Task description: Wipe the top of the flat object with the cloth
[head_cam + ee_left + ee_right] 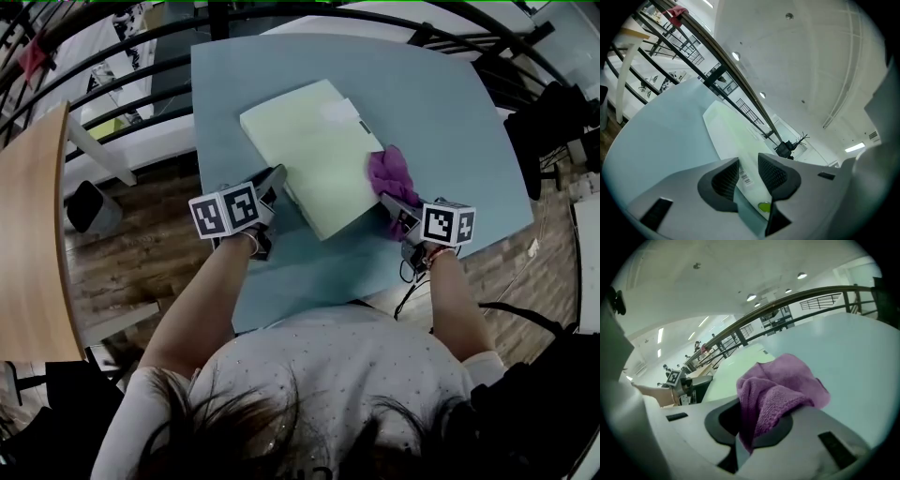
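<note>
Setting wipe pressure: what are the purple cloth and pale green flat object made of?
The purple cloth: fuzzy looped pile, soft folds; likely microfibre terry. The pale green flat object: smooth, matte, stiff, straight edges; plastic or coated card, can't tell which.

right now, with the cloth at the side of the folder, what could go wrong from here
1. The cloth is bunched into a small wad in the right gripper, so strokes may miss parts of the folder.
2. The left gripper clamps only the folder's near edge, so a firm push could pivot it on the table.
3. The cloth sits at the folder's right edge and may slide off onto the table.
</note>
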Available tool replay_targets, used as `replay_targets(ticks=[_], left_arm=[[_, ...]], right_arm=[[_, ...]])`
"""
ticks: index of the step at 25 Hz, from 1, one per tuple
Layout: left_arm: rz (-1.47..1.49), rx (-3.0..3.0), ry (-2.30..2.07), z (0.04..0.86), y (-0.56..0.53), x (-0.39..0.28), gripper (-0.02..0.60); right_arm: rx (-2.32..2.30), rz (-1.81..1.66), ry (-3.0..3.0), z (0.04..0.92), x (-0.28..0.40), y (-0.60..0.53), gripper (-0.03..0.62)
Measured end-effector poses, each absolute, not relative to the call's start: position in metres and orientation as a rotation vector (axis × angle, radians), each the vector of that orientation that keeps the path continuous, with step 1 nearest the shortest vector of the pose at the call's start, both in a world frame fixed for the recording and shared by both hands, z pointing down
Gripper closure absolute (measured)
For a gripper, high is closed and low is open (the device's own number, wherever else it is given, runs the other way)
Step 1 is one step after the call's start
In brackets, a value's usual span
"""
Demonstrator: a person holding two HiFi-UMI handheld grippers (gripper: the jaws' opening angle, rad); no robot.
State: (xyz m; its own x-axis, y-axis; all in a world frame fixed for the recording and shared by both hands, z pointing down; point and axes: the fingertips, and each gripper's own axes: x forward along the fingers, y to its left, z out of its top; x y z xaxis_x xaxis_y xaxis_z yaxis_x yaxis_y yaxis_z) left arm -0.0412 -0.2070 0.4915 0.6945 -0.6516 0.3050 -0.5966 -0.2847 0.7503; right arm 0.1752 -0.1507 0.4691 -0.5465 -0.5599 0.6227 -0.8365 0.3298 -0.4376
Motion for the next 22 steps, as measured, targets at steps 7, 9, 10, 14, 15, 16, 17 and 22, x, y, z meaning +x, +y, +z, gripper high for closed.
replay_targets(ticks=[7,9,10,14,15,16,17,22], left_arm=[[-0.057,2.011,-1.005,0.488,-0.209,-0.041,0.456],[-0.057,2.008,-1.0,0.488,-0.209,-0.041,0.456],[-0.058,2.005,-0.996,0.49,-0.208,-0.041,0.456],[-0.062,1.999,-1.002,0.492,-0.211,-0.043,0.456],[-0.061,1.999,-1.008,0.492,-0.211,-0.044,0.456],[-0.061,2.0,-1.015,0.491,-0.211,-0.044,0.456],[-0.06,2.004,-1.022,0.491,-0.211,-0.044,0.456],[-0.063,2.023,-1.033,0.489,-0.213,-0.043,0.457]], right_arm=[[1.519,1.119,-2.132,0.478,0.233,-0.167,0.571],[1.554,1.079,-2.179,0.468,0.232,-0.168,0.571],[1.567,1.038,-2.226,0.457,0.229,-0.169,0.571],[1.512,0.803,-2.517,0.381,0.195,-0.184,0.571],[1.45,0.757,-2.59,0.362,0.179,-0.184,0.571],[1.367,0.72,-2.652,0.349,0.16,-0.181,0.571],[1.27,0.696,-2.696,0.342,0.138,-0.176,0.571],[0.756,0.626,-2.583,0.403,0.037,-0.125,0.571]])
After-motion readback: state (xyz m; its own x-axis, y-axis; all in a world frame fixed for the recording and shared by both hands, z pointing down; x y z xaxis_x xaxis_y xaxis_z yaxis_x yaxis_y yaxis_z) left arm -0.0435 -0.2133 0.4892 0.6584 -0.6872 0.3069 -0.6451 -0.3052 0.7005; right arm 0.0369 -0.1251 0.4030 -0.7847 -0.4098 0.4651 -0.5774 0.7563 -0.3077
